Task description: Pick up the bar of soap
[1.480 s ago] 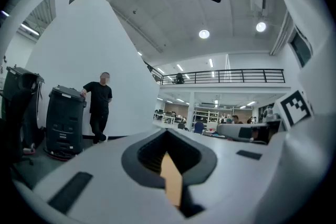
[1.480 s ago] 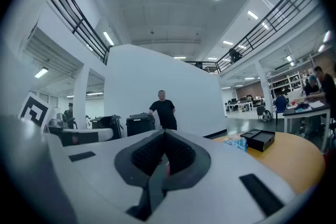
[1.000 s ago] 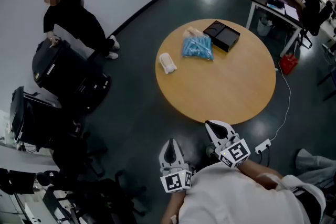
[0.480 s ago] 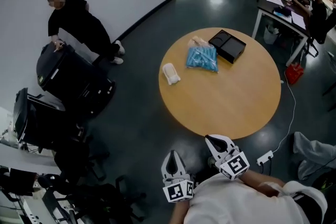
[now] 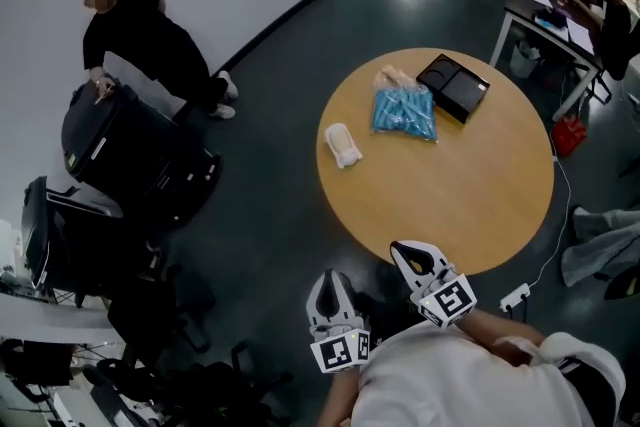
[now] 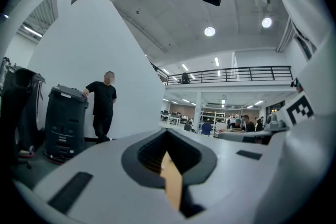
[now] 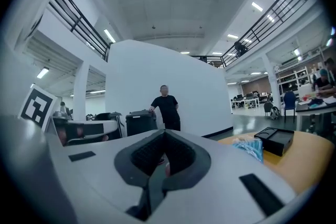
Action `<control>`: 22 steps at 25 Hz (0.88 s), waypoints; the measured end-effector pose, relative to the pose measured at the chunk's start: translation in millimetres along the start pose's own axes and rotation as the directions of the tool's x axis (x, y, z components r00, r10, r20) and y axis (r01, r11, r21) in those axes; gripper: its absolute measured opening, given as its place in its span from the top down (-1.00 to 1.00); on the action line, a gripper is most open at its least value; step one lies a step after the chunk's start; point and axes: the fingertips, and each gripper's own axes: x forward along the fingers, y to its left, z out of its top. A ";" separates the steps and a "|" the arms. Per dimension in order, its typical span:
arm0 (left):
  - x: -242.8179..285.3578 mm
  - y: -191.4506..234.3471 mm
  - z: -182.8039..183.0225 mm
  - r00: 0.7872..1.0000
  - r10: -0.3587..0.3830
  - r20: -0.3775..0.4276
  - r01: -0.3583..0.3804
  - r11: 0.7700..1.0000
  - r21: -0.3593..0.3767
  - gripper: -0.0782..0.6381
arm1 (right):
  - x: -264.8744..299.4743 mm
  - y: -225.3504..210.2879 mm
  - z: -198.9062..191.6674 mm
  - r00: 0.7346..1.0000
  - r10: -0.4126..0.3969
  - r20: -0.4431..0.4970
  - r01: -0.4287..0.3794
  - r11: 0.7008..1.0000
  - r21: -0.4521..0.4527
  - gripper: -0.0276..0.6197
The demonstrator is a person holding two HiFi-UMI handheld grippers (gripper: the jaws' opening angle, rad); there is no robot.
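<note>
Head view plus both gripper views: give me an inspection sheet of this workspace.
Surface: round wooden table on a dark floor.
Job's things: pale bar of soap near the table's left edge, untouched.
Clutter: blue packet beside a black tray at the far side.
Grippers: left gripper and right gripper both short of the table, jaws together, nothing between them.
Cables: white power strip on the floor, with a cable running past the table's right.
Surroundings: person in black at a black bin by the white wall; desks beyond.

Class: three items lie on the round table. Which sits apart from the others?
The pale bar of soap, alone near the left edge; the blue packet and black tray sit side by side.
</note>
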 end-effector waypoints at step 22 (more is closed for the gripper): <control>214.2 126.6 26.9 0.948 -0.315 -0.042 0.313 0.948 -0.059 0.77 | 216.6 -50.2 10.4 0.951 -0.307 -0.033 0.308 0.951 0.019 0.87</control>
